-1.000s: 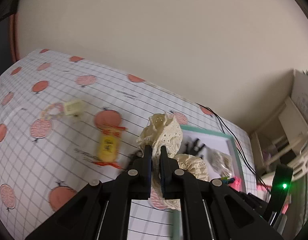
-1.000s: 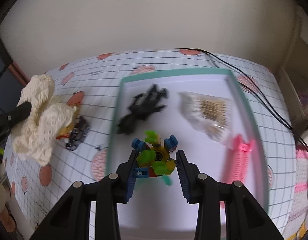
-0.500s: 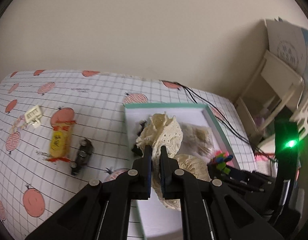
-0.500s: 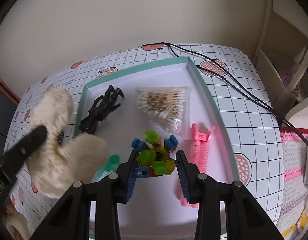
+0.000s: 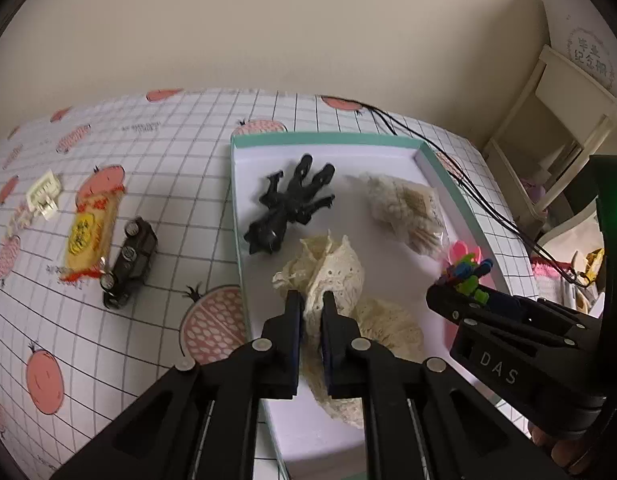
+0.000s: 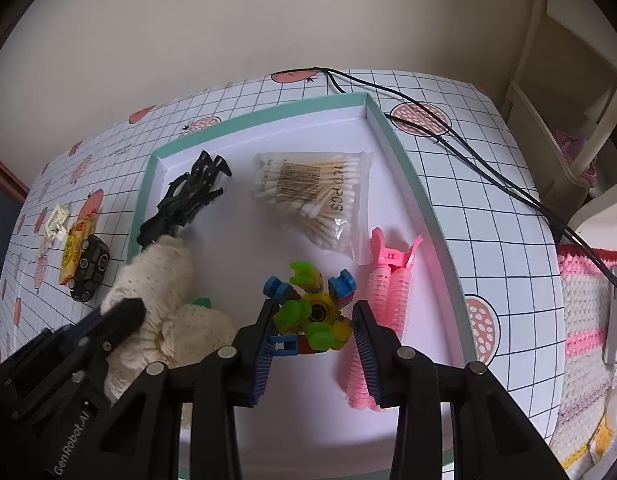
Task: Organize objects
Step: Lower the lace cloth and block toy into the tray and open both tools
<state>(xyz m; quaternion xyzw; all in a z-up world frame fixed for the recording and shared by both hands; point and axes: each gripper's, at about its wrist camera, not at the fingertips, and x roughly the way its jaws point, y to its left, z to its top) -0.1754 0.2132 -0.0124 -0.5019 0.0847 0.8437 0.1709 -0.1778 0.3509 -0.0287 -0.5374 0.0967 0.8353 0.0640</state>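
Right now we have both grippers over the tray (image 6: 404, 148), each carrying something to drop in. Our left gripper (image 5: 311, 314) is clenched on a cream lace cloth (image 5: 332, 276); a thin fold is pinched between the pads and the rest hangs loose, its lower part seemingly on or just above the tray floor near the left wall. A grip on a fold makes sense to us, since the fabric is too floppy to take any other way.

Our right gripper (image 6: 314, 330) grips a colourful block toy (image 6: 312, 312) by its sides, above the tray's middle, just beside the pink hair rollers (image 6: 382, 300). We cannot tell whether the toy touches the floor yet.

Already in the tray: a black claw clip (image 5: 290, 208) at the far left and a bag of cotton swabs (image 6: 316, 196) at the far right, so the near middle is the free spot, probably why both loads are headed there.

Outside on the checked tablecloth (image 5: 168, 168) lie a toy car (image 5: 128, 266), a yellow snack packet (image 5: 90, 236) touching it, and a small white plastic piece (image 5: 44, 194). We judge those come next, after both grips let go.
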